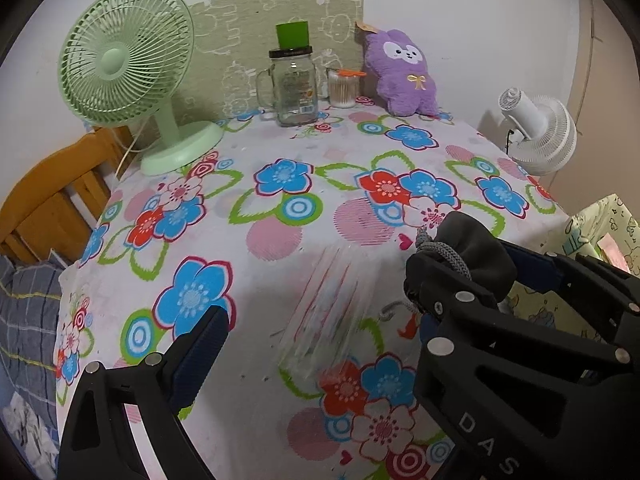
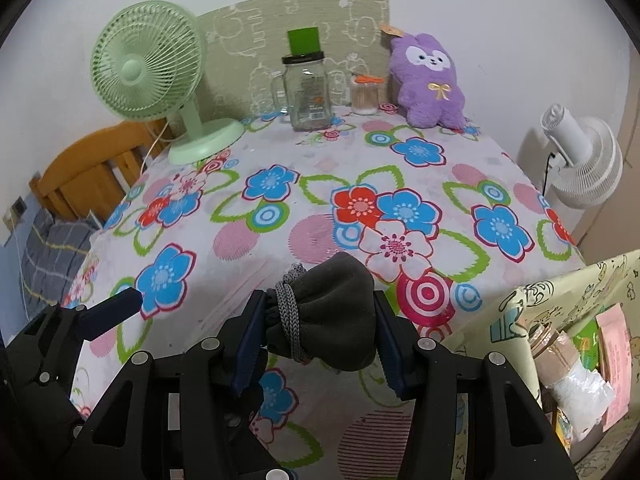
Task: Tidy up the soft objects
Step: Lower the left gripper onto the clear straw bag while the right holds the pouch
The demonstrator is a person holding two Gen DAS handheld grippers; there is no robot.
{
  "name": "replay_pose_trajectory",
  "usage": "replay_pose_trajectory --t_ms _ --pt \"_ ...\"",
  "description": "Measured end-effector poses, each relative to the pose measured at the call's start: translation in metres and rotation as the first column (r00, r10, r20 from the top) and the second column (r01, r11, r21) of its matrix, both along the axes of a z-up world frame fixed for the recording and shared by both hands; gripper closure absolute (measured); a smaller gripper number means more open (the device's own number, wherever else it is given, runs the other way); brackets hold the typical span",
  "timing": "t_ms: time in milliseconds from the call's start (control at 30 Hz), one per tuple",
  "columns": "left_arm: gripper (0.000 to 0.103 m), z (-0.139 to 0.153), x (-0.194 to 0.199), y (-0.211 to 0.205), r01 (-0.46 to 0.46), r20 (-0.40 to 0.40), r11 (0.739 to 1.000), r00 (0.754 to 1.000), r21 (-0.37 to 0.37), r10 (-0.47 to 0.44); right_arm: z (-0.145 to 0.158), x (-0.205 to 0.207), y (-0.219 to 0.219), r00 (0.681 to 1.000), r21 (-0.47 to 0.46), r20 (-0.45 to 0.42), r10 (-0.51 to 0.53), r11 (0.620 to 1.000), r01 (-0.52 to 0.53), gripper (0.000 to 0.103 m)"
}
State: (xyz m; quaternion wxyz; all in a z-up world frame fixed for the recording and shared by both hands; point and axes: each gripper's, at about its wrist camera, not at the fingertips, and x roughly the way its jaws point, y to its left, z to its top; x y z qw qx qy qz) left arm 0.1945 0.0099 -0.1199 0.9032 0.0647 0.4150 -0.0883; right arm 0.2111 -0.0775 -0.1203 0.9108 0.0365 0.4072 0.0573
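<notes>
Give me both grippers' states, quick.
Left gripper: open, holding nothing.
Right gripper: closed on the dark drawstring pouch.

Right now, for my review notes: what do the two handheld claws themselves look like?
Both the left claw and the right claw are matte black plastic frames with triangular cut-outs and round silver pivot pins. Their fingers carry dark navy ribbed pads. White letters reading "DAS" mark one frame in the left wrist view. No cables, sleeves or hands are visible.

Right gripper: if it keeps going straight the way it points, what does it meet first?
Holding the grey pouch, the right gripper likely meets the flowered tablecloth first; the glass jar stands much farther back.
</notes>
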Motion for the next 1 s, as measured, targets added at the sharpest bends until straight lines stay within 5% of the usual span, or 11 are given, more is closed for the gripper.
replay_pose_trajectory --t_ms 567,633,800,1000 --pt "0.019 -0.025 0.027 -0.002 0.048 -0.064 0.999 0.997 -0.006 -0.049 -0.016 0.016 -0.005 0.997 -0.004 -0.056 -0.046 0.999 0.046 0.048" --pt "0.023 -0.028 0.028 -0.001 0.051 -0.071 0.999 0.996 -0.013 -0.052 -0.019 0.017 -0.005 0.997 -0.005 -0.066 -0.048 0.999 0.048 0.048" --pt "0.053 -0.036 0.034 0.002 0.045 -0.125 0.998 0.991 -0.038 -0.049 -0.023 0.017 -0.002 0.996 -0.01 -0.08 -0.039 0.999 0.038 0.048" --pt "0.062 -0.036 0.029 0.004 0.037 -0.108 0.998 0.993 -0.05 -0.042 -0.026 0.018 -0.001 0.996 -0.015 -0.089 -0.028 1.0 0.027 0.048"
